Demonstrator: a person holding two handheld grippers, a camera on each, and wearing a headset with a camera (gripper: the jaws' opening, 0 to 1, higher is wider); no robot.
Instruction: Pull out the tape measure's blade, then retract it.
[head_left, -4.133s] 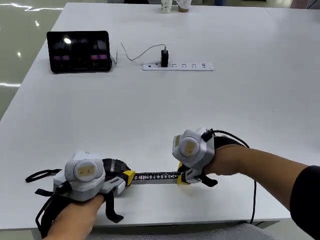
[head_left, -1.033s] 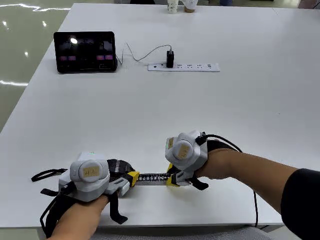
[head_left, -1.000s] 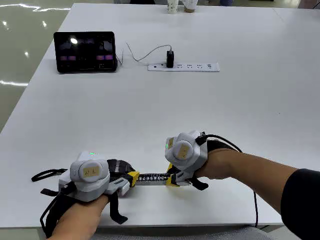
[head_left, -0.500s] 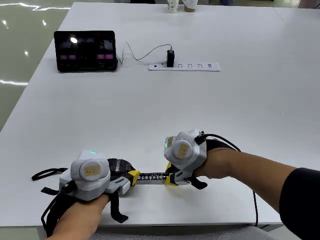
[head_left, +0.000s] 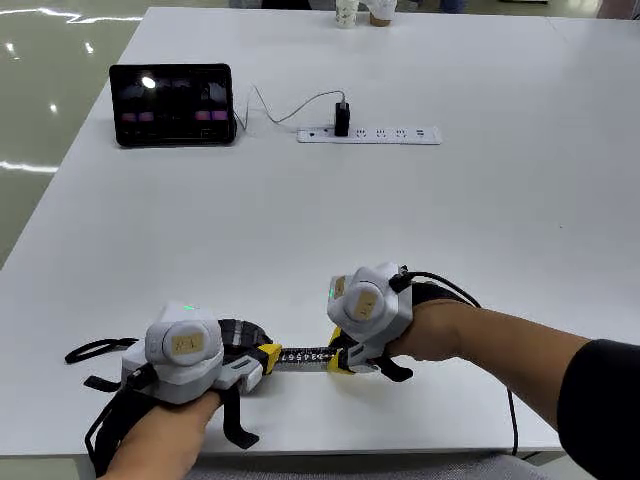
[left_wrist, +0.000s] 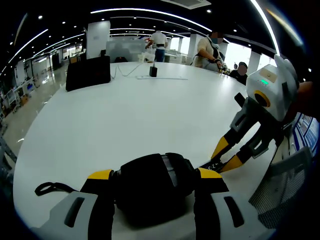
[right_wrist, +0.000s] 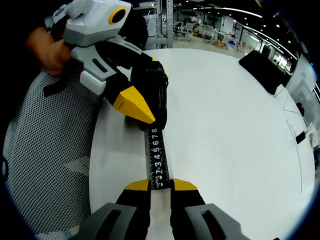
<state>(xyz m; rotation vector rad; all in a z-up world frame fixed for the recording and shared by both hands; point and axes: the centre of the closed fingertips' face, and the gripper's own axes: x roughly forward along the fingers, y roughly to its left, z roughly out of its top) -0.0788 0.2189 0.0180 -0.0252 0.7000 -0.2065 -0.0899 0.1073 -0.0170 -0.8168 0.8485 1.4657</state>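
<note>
The big white table (head_left: 480, 200) carries everything. Far behind the tape measure (right_wrist: 152, 95) stand a dark tablet (head_left: 172, 103) and a white power strip (head_left: 370, 134). They are well out of the way.

The tape measure lies at the near edge of the table, close to the person. The left gripper (left_wrist: 154, 176) has its fingers clamped on the tape measure, one on each side. I think that is so it cannot slide.

Just to the right of the tape measure, the right gripper (right_wrist: 160, 186) has its fingers pinched shut on the end of the blade (right_wrist: 154, 150). The blade lies flat and straight between the two grippers, and only a short bit is out. With the tape measure held firm, I think the blade can move alone, out or back in.
</note>
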